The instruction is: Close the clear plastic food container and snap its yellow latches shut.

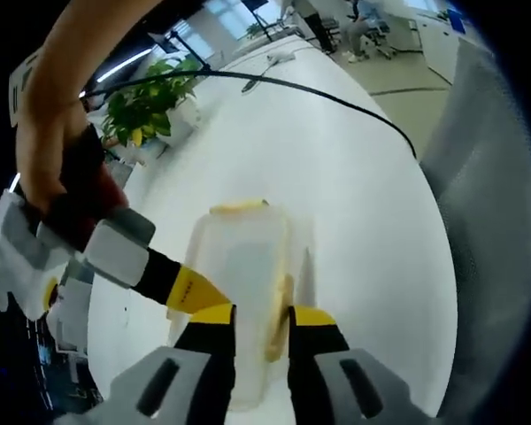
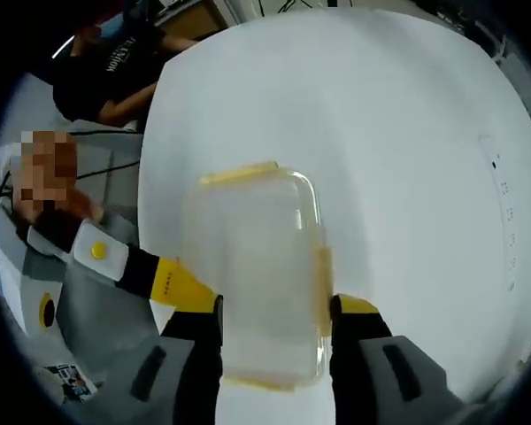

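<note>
Both grippers, left gripper (image 1: 261, 323) and right gripper (image 2: 276, 314), jaws apart, straddle the clear container (image 2: 252, 266); its near edge hidden

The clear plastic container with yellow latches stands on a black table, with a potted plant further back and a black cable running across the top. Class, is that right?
Not quite: the table is white, not black, as the left gripper view shows. The rest holds: the clear container with yellow latches stands on it, with the potted plant further back and the black cable running across the top.
</note>
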### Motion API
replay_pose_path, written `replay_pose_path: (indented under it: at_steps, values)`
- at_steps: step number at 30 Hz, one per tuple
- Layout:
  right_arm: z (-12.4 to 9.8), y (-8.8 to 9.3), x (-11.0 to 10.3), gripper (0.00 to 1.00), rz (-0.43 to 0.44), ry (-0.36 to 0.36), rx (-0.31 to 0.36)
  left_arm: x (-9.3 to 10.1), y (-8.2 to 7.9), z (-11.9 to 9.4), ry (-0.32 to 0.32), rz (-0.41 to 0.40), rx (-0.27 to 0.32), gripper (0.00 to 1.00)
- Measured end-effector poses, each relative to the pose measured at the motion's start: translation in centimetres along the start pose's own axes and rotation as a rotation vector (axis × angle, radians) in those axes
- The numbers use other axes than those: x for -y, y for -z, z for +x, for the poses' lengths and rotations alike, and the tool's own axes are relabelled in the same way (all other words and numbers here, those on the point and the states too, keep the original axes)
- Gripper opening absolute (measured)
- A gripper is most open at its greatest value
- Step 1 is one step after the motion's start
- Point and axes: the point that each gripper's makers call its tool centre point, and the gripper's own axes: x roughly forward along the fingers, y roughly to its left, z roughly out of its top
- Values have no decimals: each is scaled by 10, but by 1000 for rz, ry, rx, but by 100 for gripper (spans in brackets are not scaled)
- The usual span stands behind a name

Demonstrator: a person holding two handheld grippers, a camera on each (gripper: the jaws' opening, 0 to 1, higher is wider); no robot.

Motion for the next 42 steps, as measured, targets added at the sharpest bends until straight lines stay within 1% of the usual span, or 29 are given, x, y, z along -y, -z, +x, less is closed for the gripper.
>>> replay_pose_path:
  at_steps: [3,4,5,11,16,19,20,23,24,25,27,29,30,33,34,37,40,42]
  values:
    - [1,-1,2,43,-9,-39,3,0,0,1,-7,11,6,15]
    - [1,1,-2,42,-23,-68,-15,1,1,1,3,0,5,15]
    - [1,0,1,42,-11,-49,-4,-1,1,1,-3,4,8,16]
    - [1,-1,-2,42,-25,-58,-19,-1,0,1,-4,5,4,16]
    - [1,-1,-2,43,-27,-56,-11,-1,0,0,-5,-7,2,16]
    - [0,-2,-3,44,-24,-46,4,0,-2,0,-7,-10,-4,17]
    - [-1,-1,-2,44,-27,-41,14,1,-2,1,-9,16,-14,17]
    - [-2,-1,-2,45,-23,-30,51,0,-3,0,-7,-2,-23,17]
    - [-2,-1,-2,45,-26,-24,65,0,-3,0,-6,-27,-22,17]
    - [-2,-1,-2,45,-28,-23,69,0,-3,0,-6,-34,-20,17]
    - [-2,-1,-2,45,-31,-14,81,-1,-2,-1,4,-30,-12,17]
    - [-3,-2,-3,45,-41,0,83,-1,-3,-1,10,-68,-5,17]
    - [-3,-3,-4,44,-45,12,78,0,-3,0,9,-64,-6,17]
    - [-3,-4,-4,44,-61,51,44,1,-3,0,9,-31,-4,17]
    - [-4,-4,-4,44,-68,63,33,1,-3,0,8,-36,-3,17]
    - [-6,-6,-5,44,-122,129,-13,2,-3,0,-5,-36,-2,17]
    - [-6,-7,-8,44,-137,167,-33,3,-3,-1,-14,-37,0,18]
    - [-6,-7,-6,44,-119,180,-38,4,-3,-1,-11,-36,4,20]
